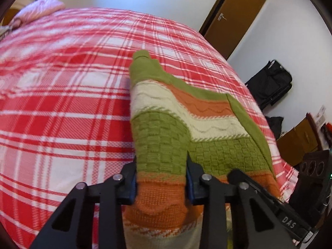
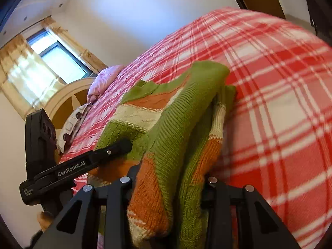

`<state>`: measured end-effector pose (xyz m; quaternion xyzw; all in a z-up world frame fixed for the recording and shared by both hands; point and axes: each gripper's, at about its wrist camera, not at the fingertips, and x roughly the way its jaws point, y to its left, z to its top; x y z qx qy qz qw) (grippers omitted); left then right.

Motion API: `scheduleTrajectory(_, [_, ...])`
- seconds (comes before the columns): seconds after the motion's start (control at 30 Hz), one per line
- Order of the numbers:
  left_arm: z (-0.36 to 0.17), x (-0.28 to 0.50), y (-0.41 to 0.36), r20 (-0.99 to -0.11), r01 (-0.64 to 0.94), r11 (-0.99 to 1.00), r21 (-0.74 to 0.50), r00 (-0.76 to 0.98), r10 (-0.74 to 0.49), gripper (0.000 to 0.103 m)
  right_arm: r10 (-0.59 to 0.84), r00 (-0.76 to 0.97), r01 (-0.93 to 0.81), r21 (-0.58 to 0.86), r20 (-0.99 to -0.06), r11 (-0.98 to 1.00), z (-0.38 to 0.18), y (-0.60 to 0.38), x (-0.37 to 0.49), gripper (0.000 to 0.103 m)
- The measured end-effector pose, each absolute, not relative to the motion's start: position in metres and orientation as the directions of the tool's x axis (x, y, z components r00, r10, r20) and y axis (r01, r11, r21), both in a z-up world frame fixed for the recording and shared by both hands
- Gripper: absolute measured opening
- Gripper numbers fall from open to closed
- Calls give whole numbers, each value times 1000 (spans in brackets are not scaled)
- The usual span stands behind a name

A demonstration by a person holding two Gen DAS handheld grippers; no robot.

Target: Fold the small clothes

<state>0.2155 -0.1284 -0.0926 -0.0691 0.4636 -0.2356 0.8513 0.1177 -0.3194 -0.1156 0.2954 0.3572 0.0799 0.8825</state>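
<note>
plaid bed (image 1: 62, 95): sweater (image 1: 166, 145) between fingers (image 1: 129, 183) (both grippers).

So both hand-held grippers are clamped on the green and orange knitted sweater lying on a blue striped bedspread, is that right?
Not quite: the bedspread is red and white plaid, as the left wrist view shows. Both the left hand-held gripper and the right hand-held gripper do clamp the knitted sweater.

Sweater (image 1: 166, 124) hem cut off below; bedspread (image 2: 280, 103) blurred.
</note>
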Motion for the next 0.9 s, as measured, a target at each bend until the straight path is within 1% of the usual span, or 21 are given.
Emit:
scheduleTrajectory(0.1, [-94, 213, -129, -772, 349, 887, -303, 455, -443, 37, 335, 737, 82, 570, -587, 817, -122, -318, 114, 36])
scheduleTrajectory(0.13, [-97, 214, -130, -778, 354, 888, -292, 453, -436, 41, 338, 736, 88, 577, -587, 812, -124, -320, 115, 39])
scheduleTrajectory(0.17, [-101, 216, -131, -789, 352, 895, -273, 451, -418, 51, 340, 733, 97, 586, -589, 805, -125, -322, 116, 43])
scheduleTrajectory(0.23, [-105, 222, -129, -800, 328, 905, -271, 446, -402, 64, 344, 726, 109, 594, -595, 797, -125, -327, 119, 49])
scheduleTrajectory(0.27, [-106, 223, -127, -799, 319, 905, -282, 444, -406, 67, 347, 719, 117, 598, -602, 793, -127, -331, 122, 54])
scheduleTrajectory(0.3, [-108, 227, -124, -795, 307, 900, -308, 437, -421, 69, 353, 710, 132, 608, -609, 783, -129, -337, 127, 59])
scheduleTrajectory(0.33, [-112, 232, -122, -792, 298, 894, -334, 425, -438, 71, 366, 705, 136, 622, -608, 771, -132, -341, 130, 59])
scheduleTrajectory(0.37, [-115, 234, -120, -792, 288, 891, -352, 416, -447, 77, 388, 704, 132, 646, -595, 752, -135, -346, 135, 59])
scheduleTrajectory(0.43, [-123, 241, -118, -789, 262, 880, -396, 393, -472, 81, 411, 706, 124, 671, -577, 731, -138, -352, 141, 59])
scheduleTrajectory(0.47, [-124, 242, -117, -779, 256, 874, -412, 399, -484, 82, 411, 706, 117, 669, -576, 734, -138, -351, 143, 59])
scheduleTrajectory(0.5, [-124, 241, -117, -772, 260, 873, -413, 408, -487, 82, 402, 706, 107, 648, -584, 754, -138, -348, 146, 58])
scheduleTrajectory(0.53, [-124, 240, -119, -768, 273, 872, -406, 415, -487, 79, 384, 700, 100, 616, -601, 782, -137, -342, 148, 56])
scheduleTrajectory(0.57, [-124, 237, -124, -762, 303, 869, -390, 424, -490, 67, 356, 696, 94, 570, -624, 816, -134, -336, 148, 44])
scheduleTrajectory(0.6, [-123, 236, -126, -754, 325, 859, -395, 419, -505, 60, 335, 690, 82, 529, -641, 845, -131, -328, 148, 40])
scheduleTrajectory(0.67, [-118, 229, -128, -744, 347, 856, -382, 434, -508, 48, 307, 702, 82, 501, -643, 862, -126, -324, 145, 36])
scheduleTrajectory(0.7, [-116, 227, -127, -738, 353, 855, -381, 440, -511, 44, 294, 710, 83, 491, -640, 867, -122, -321, 142, 35])
scheduleTrajectory(0.73, [-113, 225, -124, -729, 354, 851, -388, 447, -518, 38, 283, 720, 81, 482, -634, 873, -118, -318, 137, 35])
scheduleTrajectory(0.77, [-110, 223, -121, -720, 353, 845, -402, 449, -530, 35, 276, 726, 81, 477, -630, 875, -114, -314, 133, 34])
scheduleTrajectory(0.83, [-102, 217, -114, -705, 358, 836, -416, 453, -545, 33, 272, 734, 74, 472, -623, 879, -106, -306, 123, 33])
scheduleTrajectory(0.9, [-96, 209, -111, -706, 366, 841, -398, 464, -536, 33, 271, 739, 69, 470, -617, 880, -99, -297, 113, 33])
